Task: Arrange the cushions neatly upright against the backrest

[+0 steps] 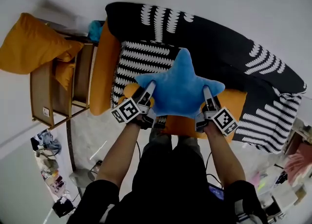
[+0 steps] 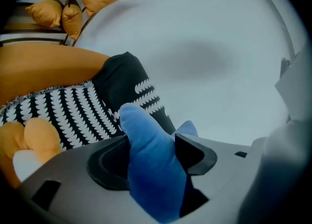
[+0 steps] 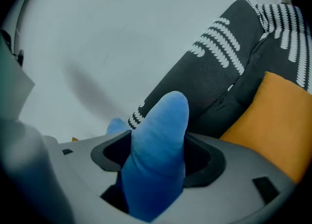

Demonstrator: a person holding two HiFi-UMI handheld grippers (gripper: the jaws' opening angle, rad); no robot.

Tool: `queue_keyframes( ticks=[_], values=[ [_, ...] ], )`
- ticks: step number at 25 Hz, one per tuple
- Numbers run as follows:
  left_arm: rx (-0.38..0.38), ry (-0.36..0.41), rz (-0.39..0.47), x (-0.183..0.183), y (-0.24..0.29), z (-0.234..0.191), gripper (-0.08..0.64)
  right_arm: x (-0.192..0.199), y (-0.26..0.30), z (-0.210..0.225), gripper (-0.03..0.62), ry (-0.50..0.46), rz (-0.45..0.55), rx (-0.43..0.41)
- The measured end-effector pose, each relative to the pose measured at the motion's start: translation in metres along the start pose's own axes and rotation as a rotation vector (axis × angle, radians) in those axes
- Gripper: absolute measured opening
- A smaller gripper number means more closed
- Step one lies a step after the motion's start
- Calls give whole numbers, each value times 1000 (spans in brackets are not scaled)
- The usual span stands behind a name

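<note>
A sofa (image 1: 222,42) draped in black fabric with white patterning is standing against a pale wall. An orange cushion (image 1: 237,102) is lying on its seat, and an orange side pad (image 1: 104,71) is running along its left end. Beside that, a wooden rack (image 1: 40,93) is carrying an orange pillow (image 1: 30,45). A blue star cushion (image 1: 179,85) is being held over the seat, short of the backrest, covering much of what lies beneath it. Clutter in the lower corners is too small to make out. Both forearms are reaching forward side by side. The left tool (image 1: 147,91) is pinching the star's lower left point, and the right tool (image 1: 207,95) is pinching its lower right point.
</note>
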State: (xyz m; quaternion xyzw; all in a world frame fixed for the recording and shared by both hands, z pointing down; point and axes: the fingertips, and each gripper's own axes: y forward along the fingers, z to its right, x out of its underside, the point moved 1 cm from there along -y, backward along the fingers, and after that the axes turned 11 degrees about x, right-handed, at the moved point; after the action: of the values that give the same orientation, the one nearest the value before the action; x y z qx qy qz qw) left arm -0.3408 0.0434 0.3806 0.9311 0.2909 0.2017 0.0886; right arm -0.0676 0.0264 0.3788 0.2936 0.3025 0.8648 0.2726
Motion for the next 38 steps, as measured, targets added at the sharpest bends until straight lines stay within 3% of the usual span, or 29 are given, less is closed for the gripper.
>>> queue_keyframes(
  ticks=[7,15,18,25,31,33,35,38],
  values=[
    [54,49,28,-78,20,-18,287,-3,56,-62,330,-20,55,-81],
    [84,105,71,-144,61,-63,298,-5,133,-97,330,-28,120,-143],
    [131,136,82,-167,74,-74,300,3,157,-106,330,-63,135,-183],
    [159,197,119,-200,88,-119,308,29,203,-112,331,-141,101,-300],
    [195,213,148,-210,96,-140,311,45,231,-103,341,-121,98,-307],
    [172,208,181,-215,95,-150,311,53,240,-105,341,-155,99,-314],
    [91,166,208,-209,90,-171,323,66,250,-99,342,-174,79,-293],
    [8,112,203,-194,84,-195,339,79,259,-83,353,-144,54,-231]
  ],
)
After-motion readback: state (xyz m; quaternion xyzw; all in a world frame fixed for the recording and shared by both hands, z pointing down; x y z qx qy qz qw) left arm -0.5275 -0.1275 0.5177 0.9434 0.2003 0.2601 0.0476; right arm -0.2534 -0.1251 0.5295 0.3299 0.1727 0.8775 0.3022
